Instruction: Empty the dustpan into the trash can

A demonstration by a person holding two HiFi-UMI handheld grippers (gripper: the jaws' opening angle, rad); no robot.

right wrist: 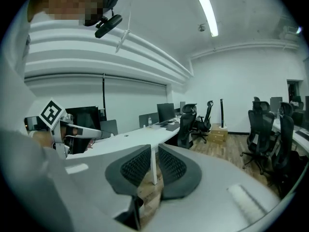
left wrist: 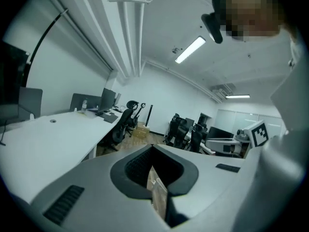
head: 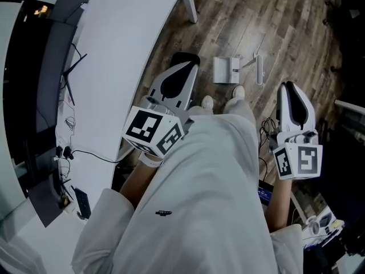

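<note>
1. The left gripper (head: 190, 68) is being held out in front of the person, at the left of the head view and beside the curved edge of the white desk (head: 125, 50). In its own view, the left gripper (left wrist: 153, 147) is being kept with its jaws pressed together, and nothing is caught between them.
2. The right gripper (head: 288, 87) is being held out on the other side. Its jaws are being kept only a narrow slit apart, and nothing is being gripped by them. Through that slit in the right gripper (right wrist: 154, 148) view, only a desk leg (right wrist: 154, 173) and flooring are being shown.
3. The white dustpan (head: 226, 70) is being left lying on the wooden floor (head: 296, 33), just ahead of the person's shoes (head: 236, 92). It is well apart from both grippers.
4. A slim white tool (head: 259, 68) is being left just beside the dustpan.
5. Black office chairs (right wrist: 258, 129) are being shown further off.
</note>
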